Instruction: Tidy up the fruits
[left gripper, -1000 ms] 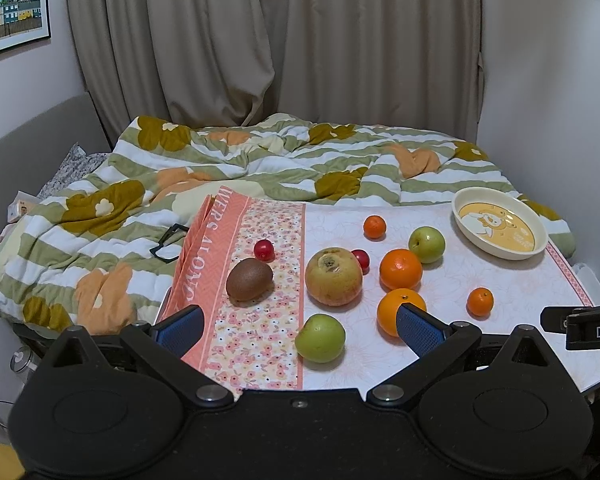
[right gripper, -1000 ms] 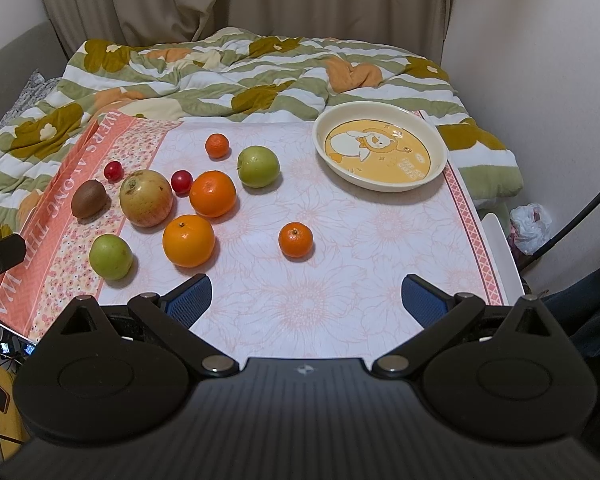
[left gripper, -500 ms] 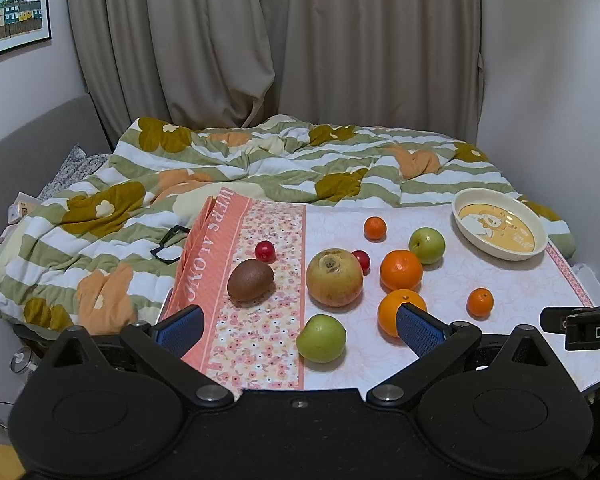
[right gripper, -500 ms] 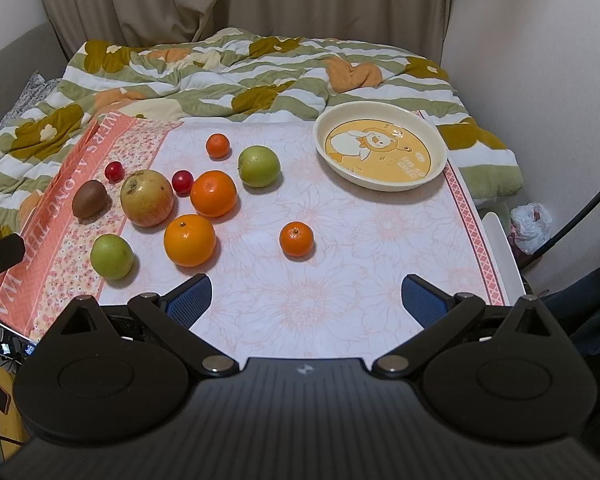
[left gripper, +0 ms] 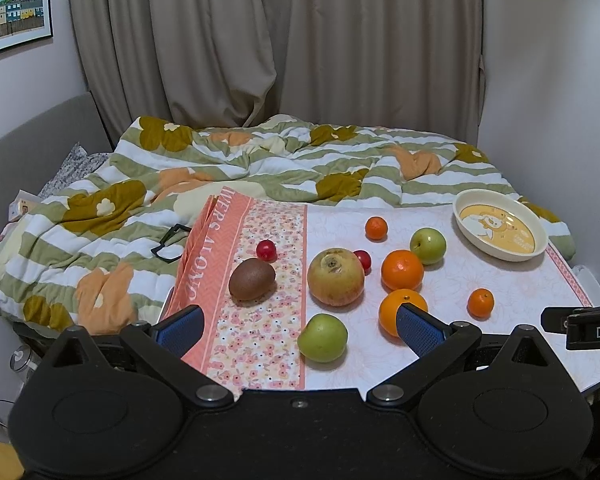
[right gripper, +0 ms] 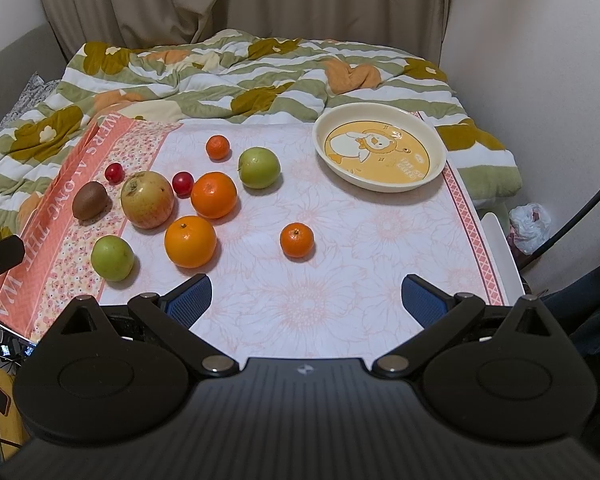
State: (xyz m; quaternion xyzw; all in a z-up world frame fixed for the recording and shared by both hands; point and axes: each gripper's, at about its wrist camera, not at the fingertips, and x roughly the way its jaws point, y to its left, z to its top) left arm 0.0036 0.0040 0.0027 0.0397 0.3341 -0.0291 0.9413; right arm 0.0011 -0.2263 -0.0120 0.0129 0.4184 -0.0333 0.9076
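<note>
Blue-padded left tongs (left gripper: pixel 298 326) gape wide over the bench (left gripper: pixel 520 280), one pad hiding part of an orange (left gripper: pixel 396 312). Right wrist view: right tongs (right gripper: pixel 306 298) gape wide, empty; fruits lie left of the bowl (right gripper: pixel 380 178), its print unreadable.

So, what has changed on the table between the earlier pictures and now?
Almost nothing. The left gripper drifted very slightly, so its view shifted a little; the right gripper barely moved. Both stay open and hold nothing. All the fruits lie where they were, and the plate is still without fruit.
</note>
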